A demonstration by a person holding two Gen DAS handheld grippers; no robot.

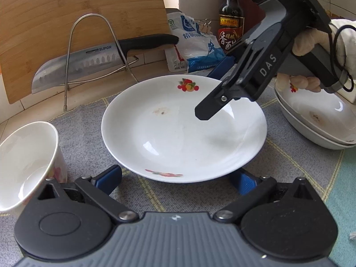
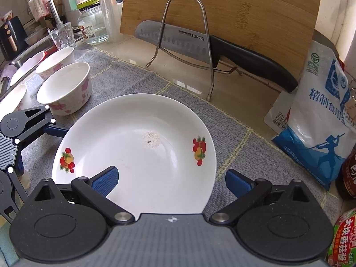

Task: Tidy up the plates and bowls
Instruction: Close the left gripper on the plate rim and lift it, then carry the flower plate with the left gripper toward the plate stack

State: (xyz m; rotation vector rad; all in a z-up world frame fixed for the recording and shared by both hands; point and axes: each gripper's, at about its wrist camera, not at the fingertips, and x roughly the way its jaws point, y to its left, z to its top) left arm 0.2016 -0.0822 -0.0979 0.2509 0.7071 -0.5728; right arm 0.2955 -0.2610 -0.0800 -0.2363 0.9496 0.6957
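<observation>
A white plate with fruit prints [image 1: 178, 133] lies on the grey mat; it also shows in the right wrist view [image 2: 138, 155]. My left gripper [image 1: 175, 183] is open, its blue pads at the plate's near rim, one on each side. My right gripper [image 2: 171, 183] is open over the plate's right edge, one finger above the plate and one outside the rim. It reaches in from the right in the left wrist view [image 1: 219, 89]. Stacked plates [image 1: 320, 120] sit at the right. Floral bowls [image 2: 66, 89] stand at the left, one near my left gripper [image 1: 29, 160].
A knife [image 2: 200, 44] rests in a wire rack [image 2: 184, 33] against a wooden cutting board [image 2: 222, 11] behind the plate. A salt bag [image 2: 318, 133] and sauce bottle [image 1: 231, 15] stand at the back right. A sink, glass and jar are at far left.
</observation>
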